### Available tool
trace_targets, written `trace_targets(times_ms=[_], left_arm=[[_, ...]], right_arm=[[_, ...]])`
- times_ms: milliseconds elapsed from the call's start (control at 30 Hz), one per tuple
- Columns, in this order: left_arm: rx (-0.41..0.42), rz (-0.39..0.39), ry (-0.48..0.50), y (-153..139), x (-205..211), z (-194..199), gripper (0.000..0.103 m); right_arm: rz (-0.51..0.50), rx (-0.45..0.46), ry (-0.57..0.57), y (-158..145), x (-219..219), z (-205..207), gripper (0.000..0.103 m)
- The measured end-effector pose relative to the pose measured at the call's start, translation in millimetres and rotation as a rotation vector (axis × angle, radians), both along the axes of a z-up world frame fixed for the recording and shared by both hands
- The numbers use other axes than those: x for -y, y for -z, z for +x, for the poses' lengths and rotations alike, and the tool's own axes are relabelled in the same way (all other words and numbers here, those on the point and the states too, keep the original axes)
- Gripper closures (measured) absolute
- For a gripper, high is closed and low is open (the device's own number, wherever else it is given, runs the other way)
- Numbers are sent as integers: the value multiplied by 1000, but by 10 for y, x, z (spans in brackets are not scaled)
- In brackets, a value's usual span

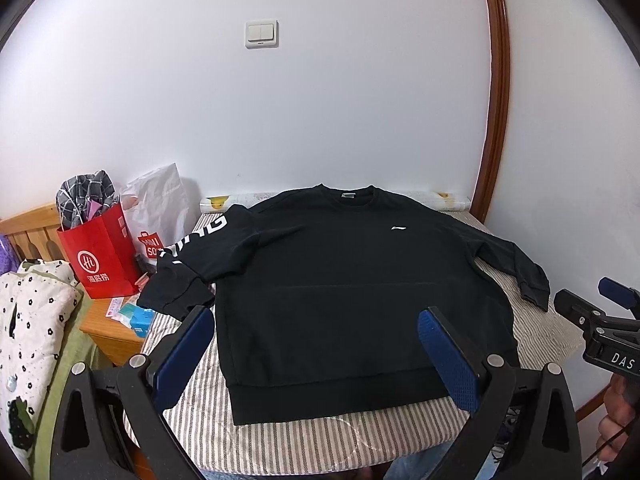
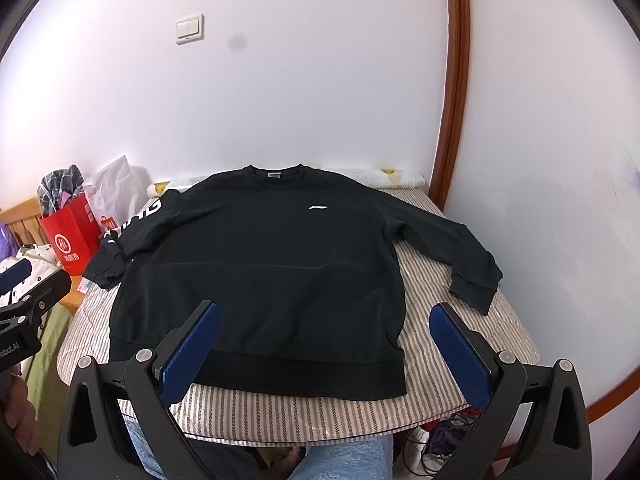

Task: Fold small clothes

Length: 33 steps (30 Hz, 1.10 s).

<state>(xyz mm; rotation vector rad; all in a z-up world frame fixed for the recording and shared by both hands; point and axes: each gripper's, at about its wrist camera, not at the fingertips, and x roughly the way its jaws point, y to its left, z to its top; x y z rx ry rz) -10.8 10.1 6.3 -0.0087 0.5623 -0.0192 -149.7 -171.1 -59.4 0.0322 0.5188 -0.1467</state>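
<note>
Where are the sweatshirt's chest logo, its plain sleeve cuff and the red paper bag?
chest logo (image 2: 319, 208): right wrist view, on the white mark.
plain sleeve cuff (image 2: 474, 298): right wrist view, on the ribbed end.
red paper bag (image 1: 100, 252): left wrist view, on its printed front.

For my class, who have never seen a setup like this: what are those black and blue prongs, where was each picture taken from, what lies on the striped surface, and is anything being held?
A person holds a handheld gripper in each hand; each carries a camera looking along its two blue-padded fingers. One picture looks out from the left gripper, the other from the right gripper. Both are open and hold nothing. A black sweatshirt lies flat, front up, sleeves spread, on the striped cover. A red paper bag stands off to the left.
</note>
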Motion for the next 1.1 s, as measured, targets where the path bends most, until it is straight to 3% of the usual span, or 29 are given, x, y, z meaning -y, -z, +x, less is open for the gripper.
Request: trace_targets(times_ms=[1100], left_arm=[[-6, -2, 14, 5, 43, -7, 0]], right_arm=[[5, 16, -3, -6, -15, -67, 0]])
